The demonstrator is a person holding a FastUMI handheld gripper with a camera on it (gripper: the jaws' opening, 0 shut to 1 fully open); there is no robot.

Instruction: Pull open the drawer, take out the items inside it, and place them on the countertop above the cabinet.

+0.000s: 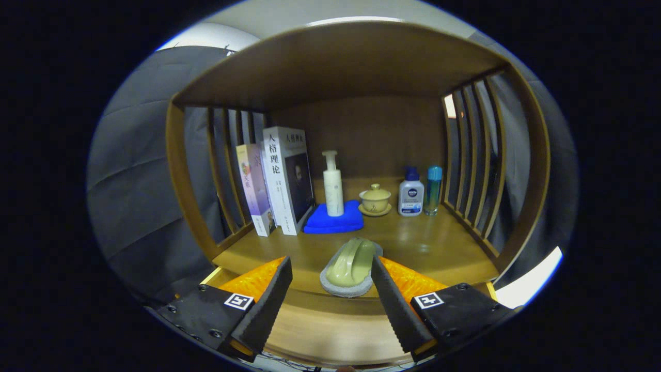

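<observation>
The gripper (pixel 330 289) hovers at the front edge of the countertop (pixel 428 248), jaws wide apart and holding nothing; a pale green brush on a grey pad (pixel 351 266) lies between the fingers, touching neither. This looks like the placing step, the item set down on the countertop above the cabinet. Next, judging by the task, the gripper would back off and go down to the drawer for whatever is left. The standing book (pixel 286 178) carries Chinese characters on its spine; the white bottle with a blue cap (pixel 411 195) bears a small blue logo, too small to read surely.
</observation>
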